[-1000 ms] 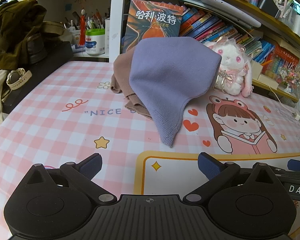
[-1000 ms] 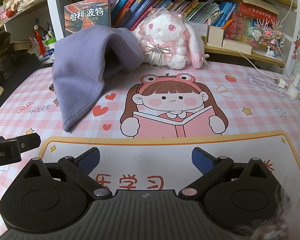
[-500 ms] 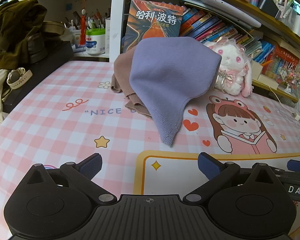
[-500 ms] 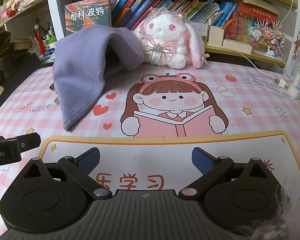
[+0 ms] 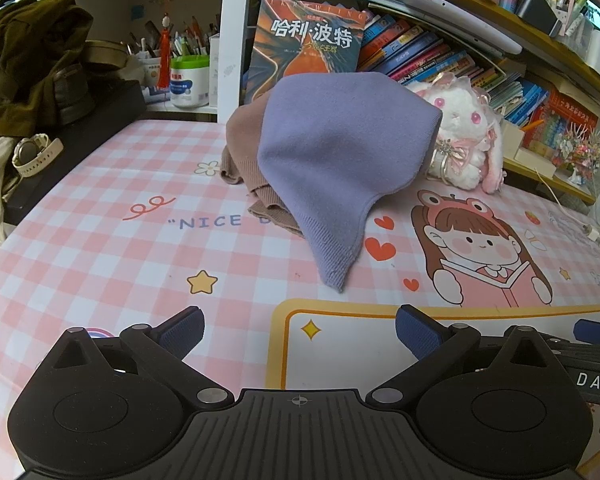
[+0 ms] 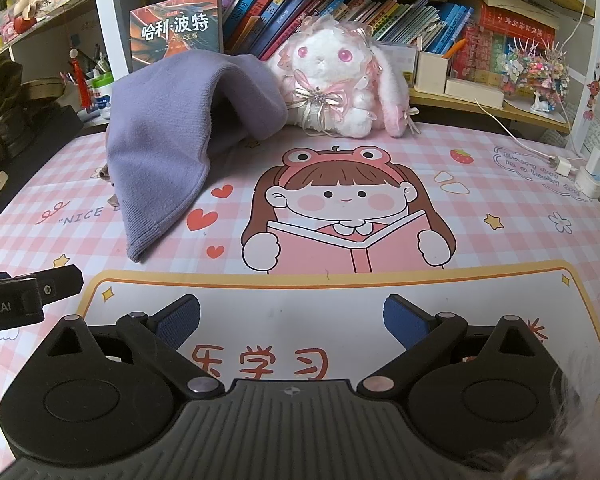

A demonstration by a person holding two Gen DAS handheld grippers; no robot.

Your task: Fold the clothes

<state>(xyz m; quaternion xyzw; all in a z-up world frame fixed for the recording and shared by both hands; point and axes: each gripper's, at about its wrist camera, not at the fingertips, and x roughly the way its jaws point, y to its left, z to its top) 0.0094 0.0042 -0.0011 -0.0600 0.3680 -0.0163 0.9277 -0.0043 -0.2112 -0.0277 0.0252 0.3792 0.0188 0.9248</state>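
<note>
Your left gripper (image 5: 298, 322) sits low over the pink checked desk mat (image 5: 100, 248), near the mat's front edge; its jaws stand wide apart and hold nothing. Beyond it, toward the back of the mat, the clothes lie in one heap: a brown ribbed garment (image 5: 244, 160) underneath and to the left, and a purple knit garment (image 5: 332, 152) draped over it, with one pointed corner hanging forward onto the mat just short of the yellow-framed panel. Both garments are unfolded and well apart from your grippers. Behind the heap an orange-covered book (image 5: 312, 40) stands upright at the mat's back edge. Just right of the purple garment, a white plush rabbit (image 6: 336, 80) sits at the back edge of the mat; whether the cloth touches it cannot be told. Your right gripper (image 6: 292, 320) rests over the printed white panel at the front of the mat, jaws spread wide and empty. At the mat's far right edge lie a white charger and cable (image 6: 572, 168).
</note>
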